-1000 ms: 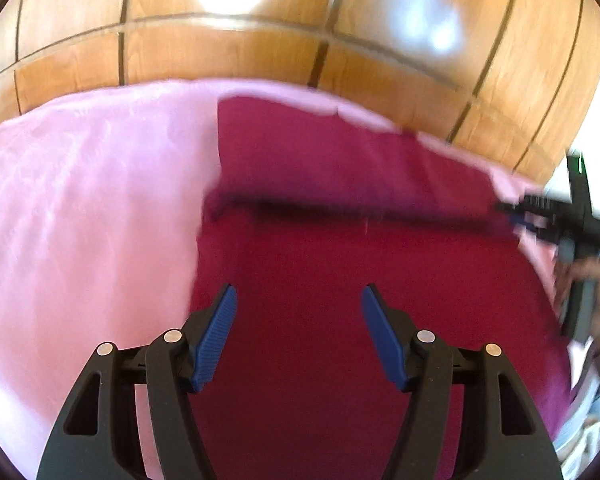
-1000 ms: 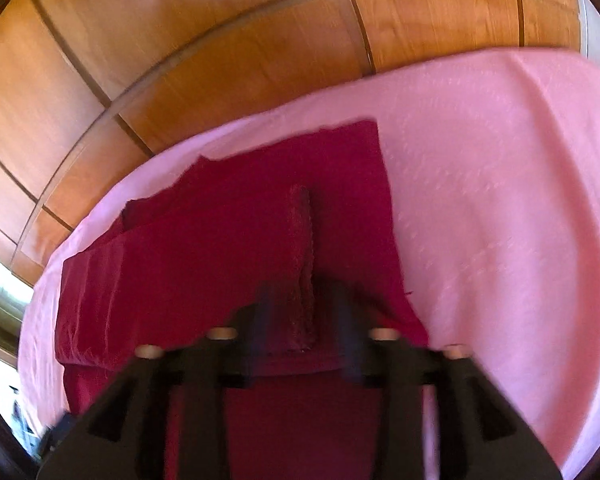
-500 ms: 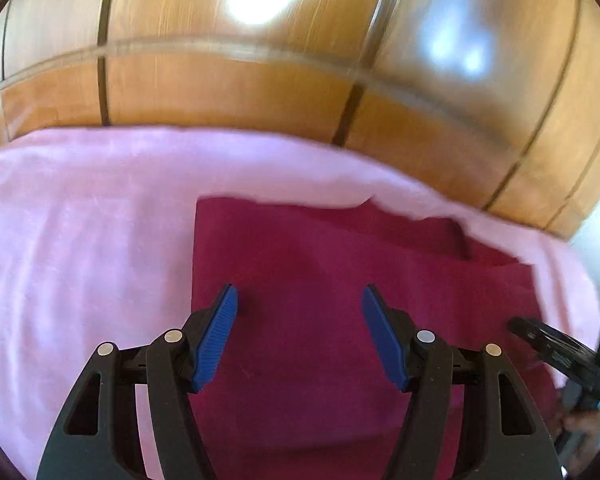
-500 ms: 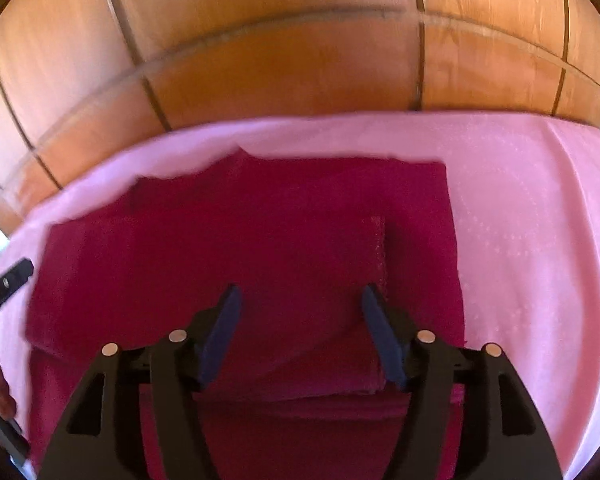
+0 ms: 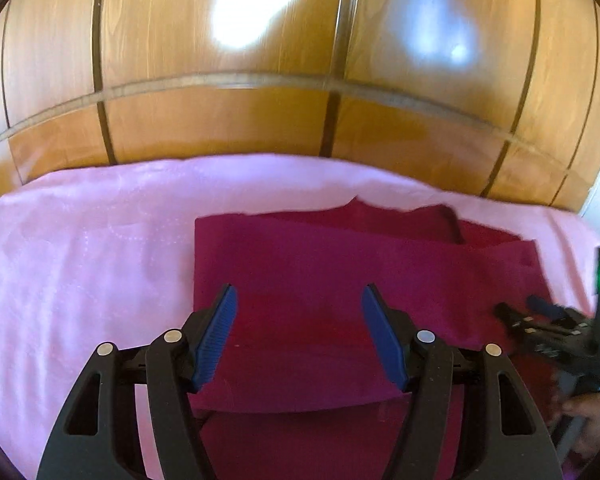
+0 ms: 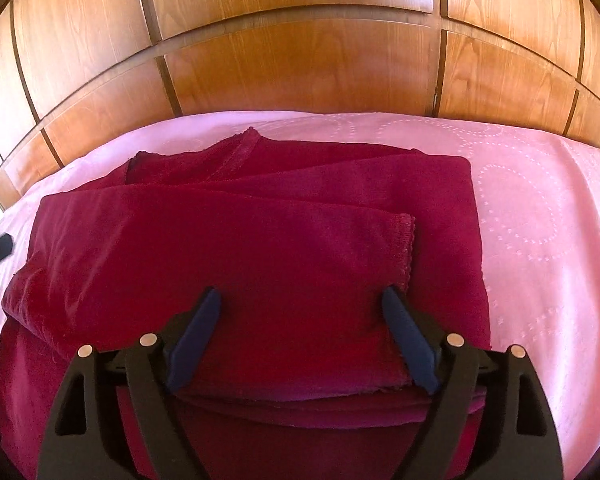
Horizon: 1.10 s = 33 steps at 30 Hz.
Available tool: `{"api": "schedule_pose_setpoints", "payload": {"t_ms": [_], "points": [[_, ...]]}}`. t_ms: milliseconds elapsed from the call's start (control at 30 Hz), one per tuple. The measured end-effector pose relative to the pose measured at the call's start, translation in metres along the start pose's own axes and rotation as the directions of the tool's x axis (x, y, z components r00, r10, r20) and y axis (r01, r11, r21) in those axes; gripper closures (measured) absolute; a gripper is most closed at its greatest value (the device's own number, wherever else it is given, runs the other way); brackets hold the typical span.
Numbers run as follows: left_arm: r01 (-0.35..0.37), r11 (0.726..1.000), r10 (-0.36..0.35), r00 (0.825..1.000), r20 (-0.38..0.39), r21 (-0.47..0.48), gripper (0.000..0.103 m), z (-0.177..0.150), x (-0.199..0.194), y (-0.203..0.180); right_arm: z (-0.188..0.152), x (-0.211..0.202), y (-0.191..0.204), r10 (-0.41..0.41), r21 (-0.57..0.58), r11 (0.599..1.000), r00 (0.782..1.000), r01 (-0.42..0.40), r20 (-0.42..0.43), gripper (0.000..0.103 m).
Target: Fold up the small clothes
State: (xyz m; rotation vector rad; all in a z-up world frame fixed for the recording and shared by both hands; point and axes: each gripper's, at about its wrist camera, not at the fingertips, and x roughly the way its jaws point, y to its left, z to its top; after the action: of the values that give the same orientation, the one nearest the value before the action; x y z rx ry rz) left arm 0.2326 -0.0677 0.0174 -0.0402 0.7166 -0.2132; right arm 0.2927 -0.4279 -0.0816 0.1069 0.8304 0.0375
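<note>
- I saw the red garment (image 6: 260, 248) lying folded on the pink sheet (image 6: 540, 208).
- My left gripper (image 5: 298, 332) and right gripper (image 6: 302, 336) were above it, fingers wide apart, holding nothing.

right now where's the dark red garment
The dark red garment lies partly folded on the pink sheet, ahead of both open grippers, with the wooden panelling behind.

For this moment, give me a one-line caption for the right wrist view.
Open right gripper above a folded dark red garment on a pink dotted bedsheet, wooden panelled headboard behind.
</note>
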Motion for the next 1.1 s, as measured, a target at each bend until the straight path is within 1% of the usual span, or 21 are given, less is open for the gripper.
{"api": "schedule_pose_setpoints", "payload": {"t_ms": [67, 167, 400, 533, 600, 633, 667, 700, 733, 767, 800, 867, 933, 1000, 1067, 1100], "points": [[0.006, 1.0, -0.006, 1.0, 0.024, 0.001, 0.039, 0.003, -0.009, 0.0, 0.0, -0.001, 0.0, -0.003, -0.003, 1.0, 1.0, 0.003, -0.001, 0.019], [0.013, 1.0, -0.013, 0.999, 0.036, 0.004, 0.039, 0.004, -0.014, -0.002, 0.0, -0.001, 0.0, -0.007, -0.007, 1.0, 1.0, 0.007, -0.002, 0.019], [-0.004, 1.0, 0.003, 0.999, 0.036, 0.007, 0.039, 0.013, -0.007, 0.007, -0.001, -0.001, 0.0, -0.007, -0.009, 1.0, 1.0, 0.007, -0.001, 0.017], [-0.021, 1.0, 0.021, 1.0, 0.0, -0.002, 0.039, 0.018, 0.008, 0.021, -0.001, 0.0, 0.0, -0.003, -0.009, 1.0, 1.0, 0.003, -0.001, 0.016], [-0.038, 0.999, 0.037, 0.999, -0.035, -0.026, 0.039, 0.024, 0.02, 0.036, -0.001, 0.0, 0.001, -0.003, -0.01, 1.0, 1.0, 0.003, -0.001, 0.016], [-0.041, 0.997, 0.037, 0.997, -0.063, -0.068, 0.039, 0.029, 0.03, 0.052, -0.001, 0.0, 0.001, -0.003, -0.009, 1.0, 1.0, 0.003, -0.001, 0.016], [-0.035, 0.995, 0.027, 0.996, -0.085, -0.097, 0.039, 0.032, 0.036, 0.061, -0.001, 0.0, 0.0, -0.002, -0.009, 1.0, 1.0, 0.002, -0.001, 0.015], [-0.023, 0.989, 0.006, 0.993, -0.118, -0.146, 0.039, 0.034, 0.044, 0.074, -0.001, 0.0, 0.0, 0.0, -0.008, 1.0, 1.0, 0.0, 0.0, 0.015], [-0.002, 0.974, -0.032, 0.989, -0.146, -0.226, 0.039, 0.037, 0.053, 0.093, -0.001, 0.0, 0.0, 0.001, -0.008, 1.0, 1.0, -0.001, 0.0, 0.015], [0.018, 0.959, -0.067, 0.984, -0.163, -0.283, 0.039, 0.039, 0.059, 0.106, -0.001, 0.0, 0.0, 0.001, -0.007, 1.0, 1.0, -0.001, 0.001, 0.015], [0.047, 0.934, -0.119, 0.976, -0.184, -0.354, 0.039, 0.04, 0.068, 0.122, -0.001, -0.001, 0.0, 0.003, -0.007, 1.0, 1.0, -0.003, 0.001, 0.015], [0.091, 0.899, -0.188, 0.964, -0.189, -0.429, 0.039, 0.04, 0.077, 0.137, -0.002, -0.001, 0.0, 0.004, -0.007, 1.0, 1.0, -0.004, 0.001, 0.015], [0.153, 0.87, -0.261, 0.949, -0.175, -0.468, 0.039, 0.041, 0.084, 0.145, -0.002, -0.001, -0.001, 0.007, -0.008, 1.0, 1.0, -0.007, 0.002, 0.015], [0.169, 0.859, -0.284, 0.942, -0.176, -0.483, 0.039, 0.042, 0.092, 0.145, -0.002, -0.001, -0.001, 0.007, -0.008, 1.0, 1.0, -0.007, 0.002, 0.014], [0.19, 0.856, -0.309, 0.934, -0.181, -0.48, 0.041, 0.042, 0.102, 0.14, -0.002, -0.001, -0.001, 0.006, -0.008, 1.0, 1.0, -0.006, 0.002, 0.014], [0.192, 0.86, -0.311, 0.932, -0.185, -0.473, 0.059, 0.042, 0.106, 0.136, -0.002, -0.001, -0.001, 0.007, -0.007, 1.0, 1.0, -0.007, 0.002, 0.014]]}}
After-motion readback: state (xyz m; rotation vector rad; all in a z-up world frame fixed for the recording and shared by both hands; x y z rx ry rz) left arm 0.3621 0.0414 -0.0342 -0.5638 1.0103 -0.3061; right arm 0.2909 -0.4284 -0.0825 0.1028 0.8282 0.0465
